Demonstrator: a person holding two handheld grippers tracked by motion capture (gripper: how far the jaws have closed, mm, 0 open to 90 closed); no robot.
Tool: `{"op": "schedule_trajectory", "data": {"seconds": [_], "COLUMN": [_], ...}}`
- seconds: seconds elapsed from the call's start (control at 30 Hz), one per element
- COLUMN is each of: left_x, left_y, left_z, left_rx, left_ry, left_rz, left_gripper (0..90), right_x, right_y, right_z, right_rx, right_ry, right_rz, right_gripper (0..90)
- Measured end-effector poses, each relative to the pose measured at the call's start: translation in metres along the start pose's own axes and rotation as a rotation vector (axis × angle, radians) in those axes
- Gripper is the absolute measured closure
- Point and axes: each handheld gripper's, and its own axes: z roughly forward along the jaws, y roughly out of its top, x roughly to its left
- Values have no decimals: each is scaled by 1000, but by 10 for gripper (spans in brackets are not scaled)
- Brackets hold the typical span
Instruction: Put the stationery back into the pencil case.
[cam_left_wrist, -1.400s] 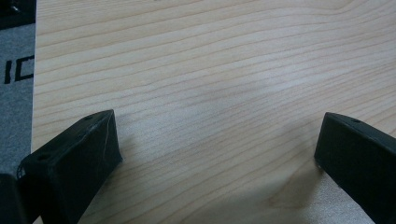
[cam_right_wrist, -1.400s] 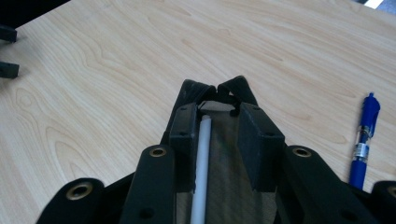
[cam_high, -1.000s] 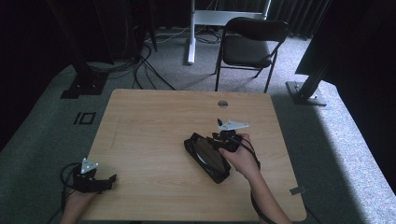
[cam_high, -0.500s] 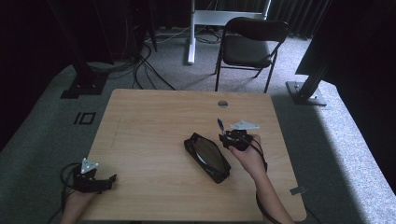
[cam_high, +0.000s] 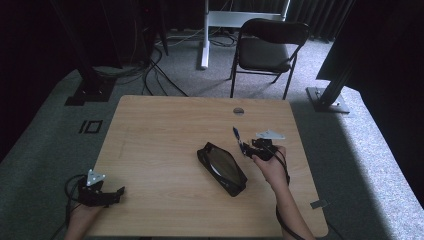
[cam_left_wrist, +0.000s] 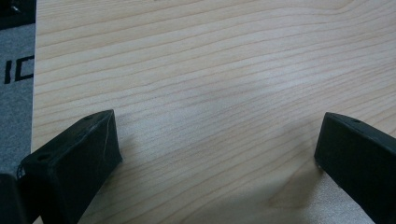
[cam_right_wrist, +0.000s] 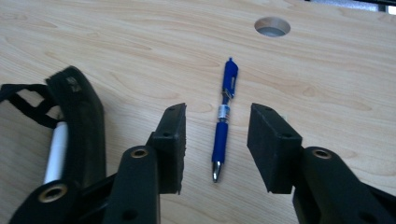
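The right gripper (cam_right_wrist: 215, 135) has just been opening its jaws; they now stand partly apart with a blue pen (cam_right_wrist: 222, 133) lying between them, neither pad touching it. The pen rests flat on the table, its metal tip toward the gripper and its clip end pointing away. It is a click pen of glossy blue plastic with a darker rubbery grip near the tip and a small white label band round its middle, whose print is too small to read. The jaw pads are blocky, matt black, with a slightly rough face, and the arms behind them carry brass-ringed holes.

Just beside the left-hand jaw in the right gripper view lies a black pencil case (cam_right_wrist: 81, 121), soft fabric with a stitched edge and a strap loop, open along its length; a white pen barrel (cam_right_wrist: 56, 151) shows inside it. Beyond the pen's far end a round cable hole (cam_right_wrist: 272, 26) is cut in the table (cam_right_wrist: 116, 42), which is pale wood with fine grain.

The left gripper (cam_high: 102, 192) sits well apart at the table's near corner, its jaws spread wide with bare wood between them. Beyond the table stands a black folding chair (cam_high: 267, 50) on grey carpet.
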Motion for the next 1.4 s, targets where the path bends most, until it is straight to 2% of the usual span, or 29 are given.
{"op": "schedule_trajectory", "data": {"seconds": [0.13,0.2,0.53,0.87,1.03,1.33,1.4], "left_x": [0,0,0,0,0,0,0], "left_y": [0,0,0,0,0,0,0], "left_z": [0,0,0,0,0,0,0], "left_rx": [0,0,0,0,0,0,0], "left_ry": [0,0,0,0,0,0,0], "left_rz": [0,0,0,0,-1,-1,-1], "left_gripper": [2,2,3,3,2,2,2], "right_x": [-5,-7,-20,-32,-37,-40,-39], "right_y": [-4,-7,-17,-20,-21,-20,-18], "right_z": [5,9,24,35,42,54,56], "right_rx": [-7,0,20,15,34,45,45], "right_ry": [-11,-37,-40,-55,-70,-66,-63], "right_rz": [9,2,59,71,75,109,104], "right_gripper": [519,529,542,507,519,533,536]}}
